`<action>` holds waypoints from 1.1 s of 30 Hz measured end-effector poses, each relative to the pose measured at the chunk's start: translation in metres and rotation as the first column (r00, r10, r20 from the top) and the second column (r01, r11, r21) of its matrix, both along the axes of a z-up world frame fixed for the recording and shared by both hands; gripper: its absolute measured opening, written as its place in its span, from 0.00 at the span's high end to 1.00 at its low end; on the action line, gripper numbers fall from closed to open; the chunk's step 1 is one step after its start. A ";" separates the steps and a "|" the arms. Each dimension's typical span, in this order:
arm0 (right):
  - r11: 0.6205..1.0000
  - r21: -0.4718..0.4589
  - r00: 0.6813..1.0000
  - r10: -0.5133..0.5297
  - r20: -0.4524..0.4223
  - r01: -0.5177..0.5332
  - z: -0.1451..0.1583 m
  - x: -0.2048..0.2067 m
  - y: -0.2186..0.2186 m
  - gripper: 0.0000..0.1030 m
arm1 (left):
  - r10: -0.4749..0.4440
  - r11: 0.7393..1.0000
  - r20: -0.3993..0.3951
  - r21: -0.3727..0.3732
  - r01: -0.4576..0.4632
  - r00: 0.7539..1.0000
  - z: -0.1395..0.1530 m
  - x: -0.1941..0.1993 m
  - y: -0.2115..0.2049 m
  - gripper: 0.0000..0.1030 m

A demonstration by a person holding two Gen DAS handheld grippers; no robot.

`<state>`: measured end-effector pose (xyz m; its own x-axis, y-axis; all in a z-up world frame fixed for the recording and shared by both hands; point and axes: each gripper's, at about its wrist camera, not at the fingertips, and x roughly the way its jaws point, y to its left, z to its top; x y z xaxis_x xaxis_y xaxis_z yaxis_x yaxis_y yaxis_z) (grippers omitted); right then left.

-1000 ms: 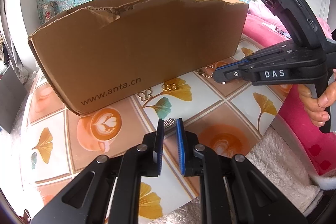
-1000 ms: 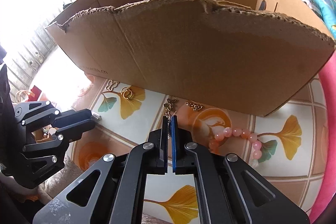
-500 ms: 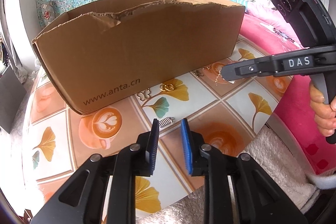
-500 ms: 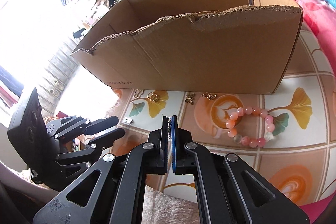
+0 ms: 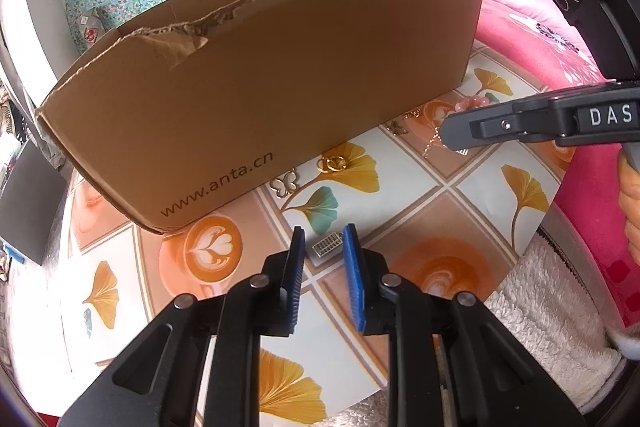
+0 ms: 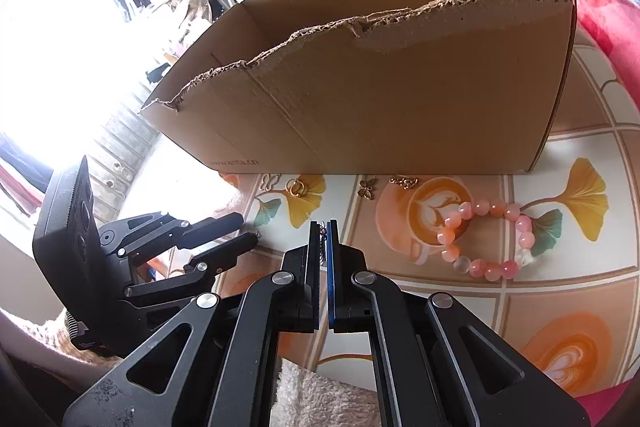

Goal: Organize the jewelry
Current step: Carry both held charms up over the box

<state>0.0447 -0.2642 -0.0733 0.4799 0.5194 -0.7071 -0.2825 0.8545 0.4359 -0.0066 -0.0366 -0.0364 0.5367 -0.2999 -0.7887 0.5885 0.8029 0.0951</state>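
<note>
The left tongs (image 5: 323, 247) are closing around a small silver clasp (image 5: 327, 249) on the surface (image 5: 420, 195) — pads not yet touching it. The right tongs (image 6: 323, 241) are clenched on a thin chain (image 5: 432, 143) — near the cardboard box (image 6: 400, 99).

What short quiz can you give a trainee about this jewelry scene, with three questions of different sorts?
1. True or false: the pink bead bracelet lies inside the cardboard box.
2. Choose one: the right tongs are shut on: A) a thin chain; B) a gold ring; C) nothing.
3. Short answer: which piece lies on the table between the tips of the left tongs?

Key
1. False: it lies on the table, in front of the box.
2. A.
3. The small silver clip; the left tongs are closing around it, and the pads do not press it yet.
</note>
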 end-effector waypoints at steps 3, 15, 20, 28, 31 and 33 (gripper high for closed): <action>1.000 0.010 1.000 0.000 0.000 0.000 -0.004 0.003 0.000 0.99 | -0.015 1.000 0.000 0.022 0.015 1.000 0.000 0.000 -0.008 0.90; 1.000 0.027 1.000 0.002 0.020 -0.003 -0.002 0.005 0.000 0.99 | -0.026 1.000 0.008 0.002 0.026 1.000 0.000 -0.006 -0.006 1.00; 1.000 0.030 1.000 -0.001 0.025 0.001 -0.001 0.002 -0.002 0.99 | -0.020 0.999 0.025 -0.028 0.020 0.999 0.007 -0.011 0.001 1.00; 0.999 0.039 1.000 0.001 0.024 -0.002 -0.002 -0.001 -0.003 0.99 | -0.092 0.996 0.021 -0.016 0.092 0.996 0.011 -0.009 0.013 0.90; 0.999 0.044 1.000 0.002 0.026 -0.003 -0.002 -0.001 -0.004 0.99 | -0.123 0.992 0.006 -0.015 0.124 0.992 0.010 0.000 0.014 0.78; 0.999 0.047 1.000 0.001 0.023 -0.002 -0.004 -0.001 -0.004 0.99 | -0.148 0.989 -0.021 -0.025 0.148 0.989 0.009 0.007 0.015 0.77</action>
